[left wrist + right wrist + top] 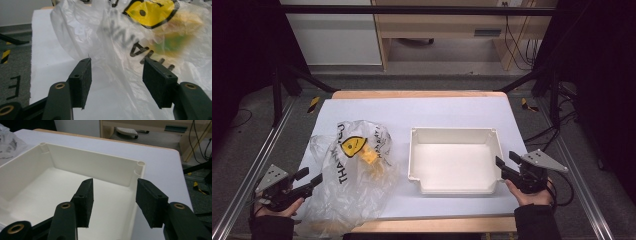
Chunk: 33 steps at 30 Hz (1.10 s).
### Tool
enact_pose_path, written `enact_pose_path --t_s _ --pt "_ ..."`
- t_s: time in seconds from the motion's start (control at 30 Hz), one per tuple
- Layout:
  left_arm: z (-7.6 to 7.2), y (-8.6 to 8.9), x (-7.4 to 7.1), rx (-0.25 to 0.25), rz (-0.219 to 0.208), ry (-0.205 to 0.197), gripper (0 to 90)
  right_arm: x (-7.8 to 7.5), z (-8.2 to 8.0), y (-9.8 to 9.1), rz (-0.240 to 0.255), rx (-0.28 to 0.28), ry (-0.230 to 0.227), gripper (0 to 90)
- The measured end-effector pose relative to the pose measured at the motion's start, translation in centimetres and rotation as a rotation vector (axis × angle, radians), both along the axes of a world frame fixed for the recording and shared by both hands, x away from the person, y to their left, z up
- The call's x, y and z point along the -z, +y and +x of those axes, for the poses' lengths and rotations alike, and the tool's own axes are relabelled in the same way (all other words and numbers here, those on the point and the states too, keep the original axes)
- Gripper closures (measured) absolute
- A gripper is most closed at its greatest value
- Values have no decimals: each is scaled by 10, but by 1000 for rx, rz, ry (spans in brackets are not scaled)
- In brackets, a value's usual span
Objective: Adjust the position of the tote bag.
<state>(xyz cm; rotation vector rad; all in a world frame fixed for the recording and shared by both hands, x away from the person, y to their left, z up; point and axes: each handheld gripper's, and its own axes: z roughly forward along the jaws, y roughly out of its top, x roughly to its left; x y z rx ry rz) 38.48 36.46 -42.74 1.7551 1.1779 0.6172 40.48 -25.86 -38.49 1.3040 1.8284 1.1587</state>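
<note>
A clear plastic bag (pixel 352 170) printed with a yellow smiley and black letters lies crumpled on the left of the white table (pixel 447 110). Yellow items (pixel 368 155) show through its film. My left gripper (pixel 312 175) sits at the bag's lower left edge. In the left gripper view it (pixel 117 62) is open, with the bag (pixel 100 32) just ahead and loose film lying between the jaws, not pinched. An empty white tray (pixel 452 131) stands centre right. My right gripper (pixel 506 159) is open at its right wall. In the right gripper view it (pixel 113 181) straddles the line of that wall (pixel 136 195).
The table has a wooden edge (pixel 432 225) at the front. Metal frame rails (pixel 257 165) run along both sides. Cabinets and cables (pixel 517 40) stand beyond the far edge. A bare strip of table lies between the bag and the tray.
</note>
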Motion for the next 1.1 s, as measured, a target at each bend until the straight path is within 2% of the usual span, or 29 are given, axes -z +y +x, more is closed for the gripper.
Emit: enact_pose_path --t_s 0.17,0.2,0.27,0.43,0.6,0.63,0.73,0.8,0.83,0.9,0.93,1.0,1.03,1.1 --pt "-3 -4 4 31 -20 44 486 -3 -2 19 -6 -55 -3 487" --pt "-3 -4 4 31 -20 44 505 -3 -2 19 -6 -55 -3 487" --pt "-1 -8 6 57 -10 70 540 -3 -2 31 -10 -88 5 487" --pt "3 -11 13 63 -1 105 606 -2 -2 45 -21 -133 14 488" --pt "4 -12 16 66 1 132 763 0 -2 50 -23 -143 21 488" --pt "5 -12 17 69 5 150 804 1 -1 50 -27 -144 26 488" --pt "6 -12 18 70 6 164 861 2 -1 50 -27 -143 29 489" --pt "5 -11 18 57 7 160 825 3 -1 50 -25 -143 29 489" --pt "3 -9 16 30 -5 132 764 3 -1 50 -25 -143 32 489" --pt "2 -6 14 -8 -20 106 564 3 -1 51 -26 -143 35 489" --pt "2 -6 14 -8 -20 106 498 3 -1 51 -27 -144 35 489" --pt "1 0 11 -15 -64 84 359 3 -1 51 -29 -147 36 489" --pt "0 1 10 -15 -88 81 359 3 -1 51 -29 -147 36 489" --pt "-4 0 8 14 -105 89 226 4 -1 51 -27 -148 38 489"
